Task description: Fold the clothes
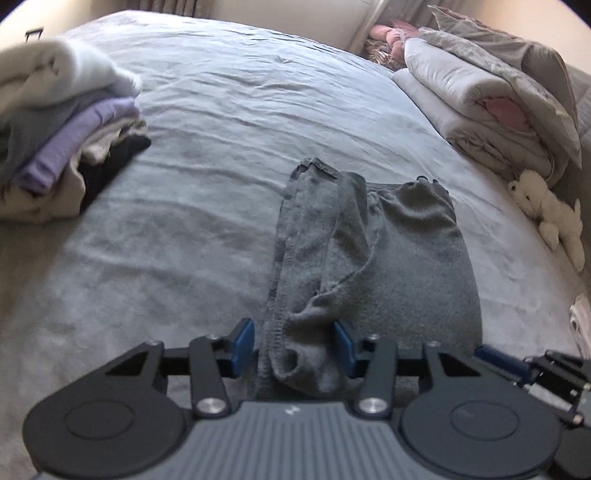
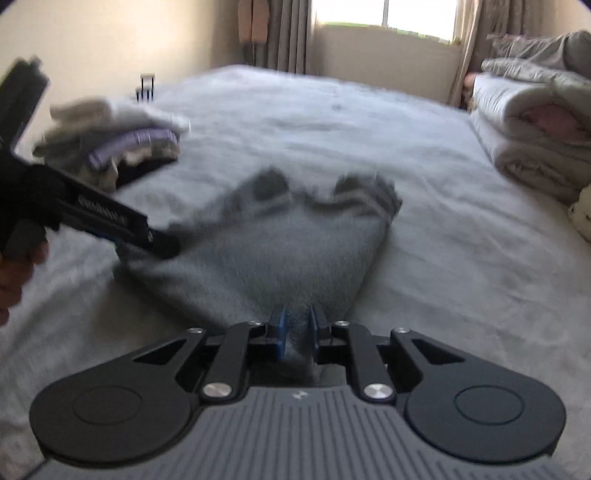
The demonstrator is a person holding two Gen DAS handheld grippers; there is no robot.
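A grey garment [image 1: 376, 251] is lying partly folded on a bed [image 1: 207, 155], near its front edge, and a person is working on it with a gripper in each hand. The left gripper [image 1: 293, 345] is straddling a bunched hem at the garment's near left corner; its blue fingers [image 1: 243, 341] are standing apart on either side of the cloth, and whether they are pinching it yet cannot be told. The right gripper [image 2: 297, 334] is narrowed almost shut with the near right edge between its fingers, seemingly gripping it. This looks like the taking-hold step before another fold; the next move calls for both grips to be firm, then the near edge lifted and carried over evenly. The left view is showing what the right misses: a sleeve-like strip lying folded inward along the garment, and a white toy [image 1: 546, 212] by the bedding [image 1: 480, 110]. The right view, blurred, is showing a hand [image 2: 14, 273] holding the left gripper, a window [image 2: 384, 16], and the stack [image 2: 114, 144] of folded clothes beyond.
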